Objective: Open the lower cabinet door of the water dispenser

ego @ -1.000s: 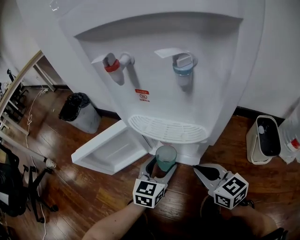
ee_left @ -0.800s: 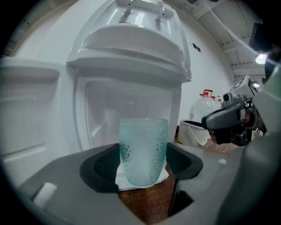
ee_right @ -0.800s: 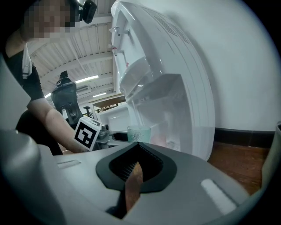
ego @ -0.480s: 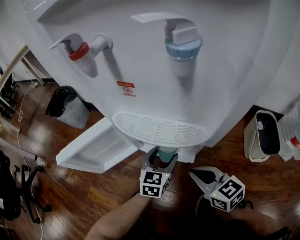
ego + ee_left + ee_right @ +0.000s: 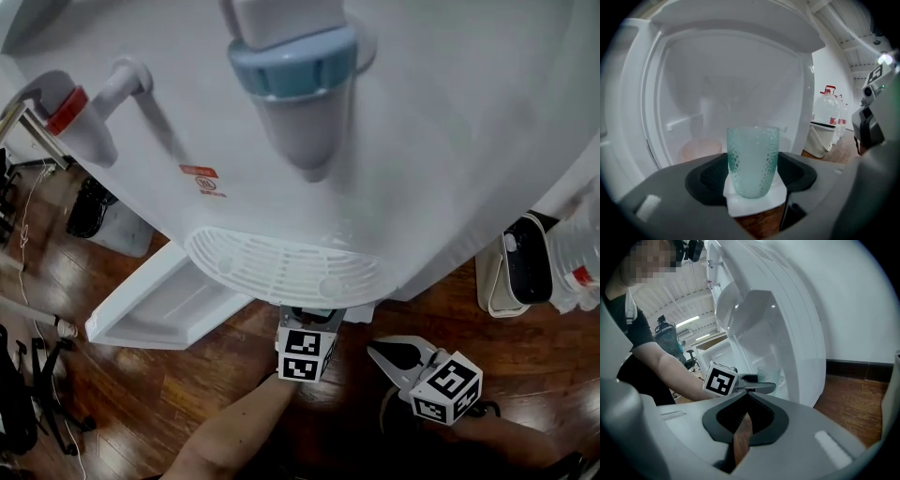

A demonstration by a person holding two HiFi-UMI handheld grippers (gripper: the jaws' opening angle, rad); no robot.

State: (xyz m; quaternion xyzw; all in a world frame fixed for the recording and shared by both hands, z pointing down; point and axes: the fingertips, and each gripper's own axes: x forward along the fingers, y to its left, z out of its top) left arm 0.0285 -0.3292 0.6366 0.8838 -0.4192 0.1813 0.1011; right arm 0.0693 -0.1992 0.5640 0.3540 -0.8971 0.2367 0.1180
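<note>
Wooden floor surrounds the white water dispenser, whose lower cabinet door already hangs swung wide to the left — the opening looks done. The left gripper clamps an upright teal cup directly facing the open compartment. The right gripper sits off to the right, jaws pressed together on nothing — so the left is likelier to move straight in.

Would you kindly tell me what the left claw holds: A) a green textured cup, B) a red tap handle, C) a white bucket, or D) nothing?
A: the left gripper view shows the left claw closed on the green textured cup.
</note>
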